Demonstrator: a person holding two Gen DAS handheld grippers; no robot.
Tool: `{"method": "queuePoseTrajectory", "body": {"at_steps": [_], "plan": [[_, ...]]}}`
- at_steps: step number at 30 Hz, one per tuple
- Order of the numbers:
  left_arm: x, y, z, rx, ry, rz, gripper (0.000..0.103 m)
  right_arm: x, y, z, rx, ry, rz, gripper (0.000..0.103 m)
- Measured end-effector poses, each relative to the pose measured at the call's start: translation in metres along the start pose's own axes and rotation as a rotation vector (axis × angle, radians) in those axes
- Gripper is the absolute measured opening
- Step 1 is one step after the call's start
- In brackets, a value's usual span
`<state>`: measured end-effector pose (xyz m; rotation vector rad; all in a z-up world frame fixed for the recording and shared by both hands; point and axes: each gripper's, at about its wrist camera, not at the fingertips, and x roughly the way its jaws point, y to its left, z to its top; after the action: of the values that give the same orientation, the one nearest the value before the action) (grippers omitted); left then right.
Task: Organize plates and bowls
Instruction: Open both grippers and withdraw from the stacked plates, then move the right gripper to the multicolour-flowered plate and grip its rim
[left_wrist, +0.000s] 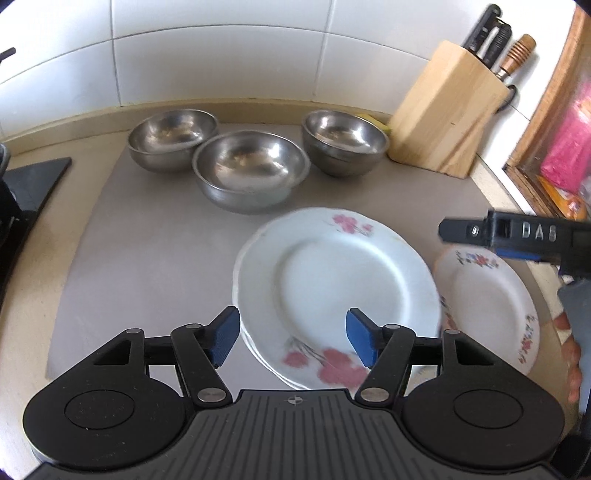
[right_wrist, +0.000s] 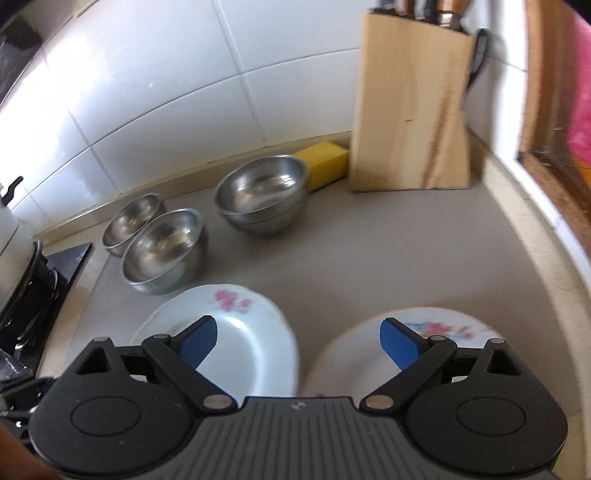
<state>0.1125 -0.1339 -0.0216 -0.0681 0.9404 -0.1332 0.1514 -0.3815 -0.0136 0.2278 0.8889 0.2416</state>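
The plates and bowls are all on the grey mat (left_wrist: 147, 236) that covers the counter (left_wrist: 26, 288). The white plate stack (left_wrist: 332, 288) lies directly ahead of and below the left tool (left_wrist: 291, 338); its near rim sits between the two blue pads (left_wrist: 223, 339), which stand spread apart with no visible contact on the rim. The small orange-rimmed plate (left_wrist: 487, 302) lies flat just to the right of the stack, appearing to touch or slightly underlap its edge. In the right wrist view, the right tool (right_wrist: 299, 345) hangs over the gap between the two, with the small orange-rimmed plate (right_wrist: 369, 362) under its right pad and the white plate stack (right_wrist: 243, 347) under its left pad; its jaws are spread wide and hold nothing. The right tool is therefore the nearer one for the small plate, and the likely move is to carry it leftward onto the stack. Plates are round, so no long axis applies; only the rim offers a grip. Three groups of steel bowls (left_wrist: 251, 170) stand behind the plates near the tiled wall (left_wrist: 221, 55); the rightmost bowls (right_wrist: 262, 192) are nested. A wooden knife block (left_wrist: 447, 110) and a yellow sponge (right_wrist: 327, 162) occupy the back right corner. A black stove (left_wrist: 29, 184) borders the mat on the left.
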Motion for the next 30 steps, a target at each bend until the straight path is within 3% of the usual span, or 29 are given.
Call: {"method": "queuePoseTrajectory", "body": {"at_steps": [10,16,20,30], "plan": [[-0.005,-0.045,-0.032,0.053,0.049,-0.093,0.067,-0.023,-0.054,-0.01,0.043,-0.014,-0.061,0.074],[-0.013,-0.057,-0.047,0.131,0.055,-0.114,0.071,-0.039,-0.059,-0.025,0.06,-0.027,-0.086,0.076],[-0.017,-0.063,-0.058,0.134,0.106,-0.167,0.071,-0.046,-0.06,-0.036,0.069,0.01,-0.126,0.076],[-0.02,-0.085,-0.079,0.134,0.137,-0.246,0.072,-0.069,-0.071,-0.055,0.1,0.046,-0.188,0.077]]}}
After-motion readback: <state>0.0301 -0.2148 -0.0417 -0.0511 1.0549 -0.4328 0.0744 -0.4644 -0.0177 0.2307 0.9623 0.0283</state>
